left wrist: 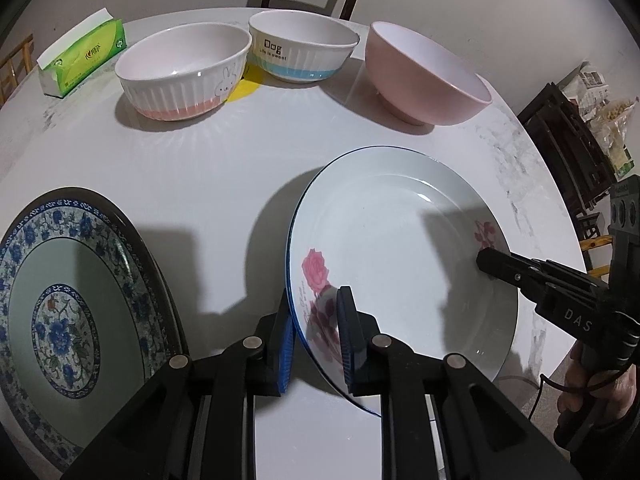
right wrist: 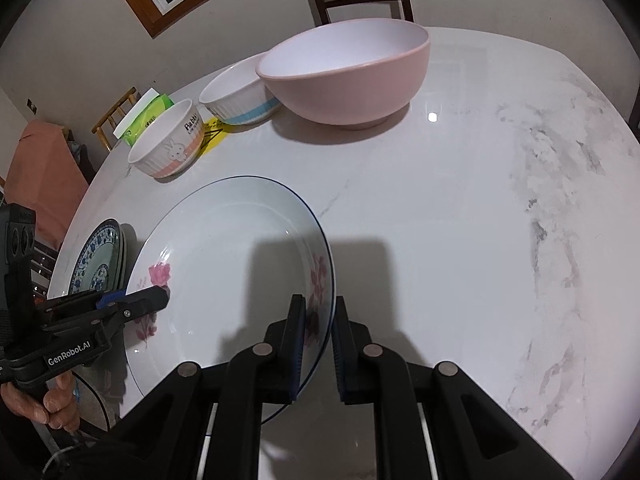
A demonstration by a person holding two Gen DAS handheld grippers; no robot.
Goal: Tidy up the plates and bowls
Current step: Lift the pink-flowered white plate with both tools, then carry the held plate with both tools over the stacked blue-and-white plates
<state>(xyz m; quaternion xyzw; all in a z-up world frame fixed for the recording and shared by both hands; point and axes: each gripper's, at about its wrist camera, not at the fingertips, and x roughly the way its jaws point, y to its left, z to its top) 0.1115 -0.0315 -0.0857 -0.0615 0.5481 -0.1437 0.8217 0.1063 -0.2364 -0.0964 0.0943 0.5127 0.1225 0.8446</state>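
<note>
The table [right wrist: 460,220] holds everything unstacked. The rose plate [left wrist: 400,240] is pinched at opposite rims by the left tongs [left wrist: 316,340] and right tongs [right wrist: 318,344]. The blue plate [left wrist: 72,300] lies left of them; three bowls [left wrist: 188,72] stand beyond, unnested.

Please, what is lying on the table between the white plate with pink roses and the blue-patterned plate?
Nothing: in the left wrist view only bare white marble table, crossed by shadows, separates the white rose-printed plate from the blue floral-patterned plate.
</note>
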